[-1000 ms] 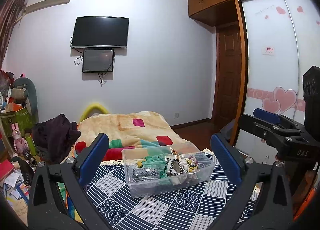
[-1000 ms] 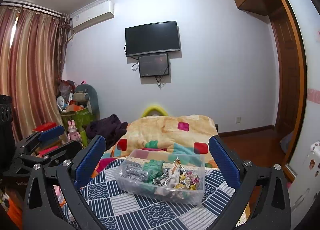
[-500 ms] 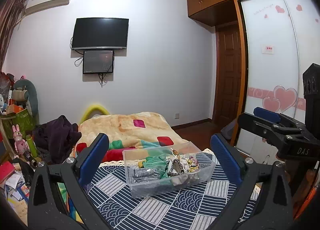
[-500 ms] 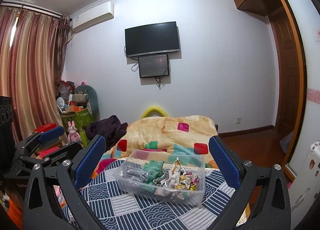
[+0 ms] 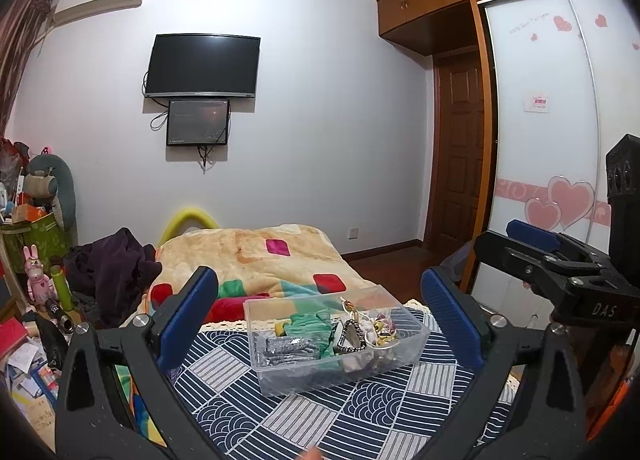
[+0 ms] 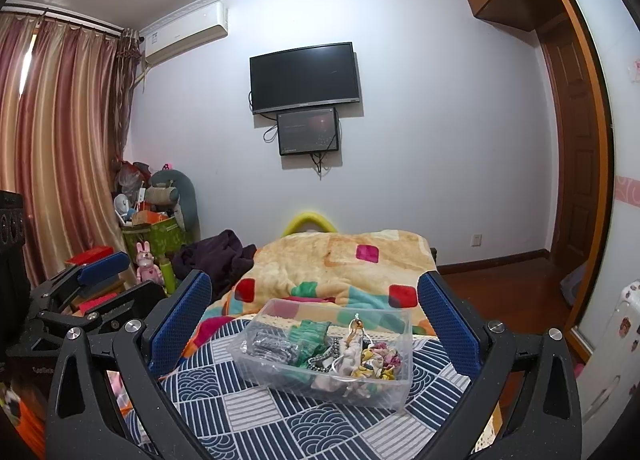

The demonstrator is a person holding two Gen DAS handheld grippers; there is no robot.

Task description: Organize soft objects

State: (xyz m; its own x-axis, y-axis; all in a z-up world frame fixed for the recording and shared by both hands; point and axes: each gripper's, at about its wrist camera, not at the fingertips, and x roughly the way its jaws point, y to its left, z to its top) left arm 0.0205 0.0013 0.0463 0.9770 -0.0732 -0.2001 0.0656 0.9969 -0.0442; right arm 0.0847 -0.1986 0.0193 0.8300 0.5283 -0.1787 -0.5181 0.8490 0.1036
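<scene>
Soft objects sat heaped in a clear plastic bin [image 5: 336, 344] on a navy patterned cloth [image 5: 320, 420] covering a bench at the foot of a bed. Within the bin, a silver sequinned piece [image 5: 290, 348] lay toward the left end, a green fabric piece [image 5: 310, 326] near the middle, and a tangle of scrunchies and beaded bands [image 5: 370, 334] toward the right end. From the right wrist view the same bin [image 6: 328, 352] showed its contents in the same order, silver at left, green in the middle, the mixed tangle at right.

Left tool [image 5: 320, 320] hovered short of the bin, its blue-padded fingers [image 5: 188, 316] spread wide and empty, the bin framed between them without contact. Right tool [image 6: 316, 324] hung likewise, spread wide, holding nothing, its blue fingers [image 6: 446, 324] standing to either side of the bin and apart from it. Each tool appeared at the edge of the other's view, the right one at the right of the left view, the left one at the left of the right view.

Beyond the bench's far edge lay a peach blanket [image 5: 256, 260] with coloured squares, with dark clothing [image 5: 112, 264] piled at its left. A television [image 5: 202, 66] hung on the far wall.
</scene>
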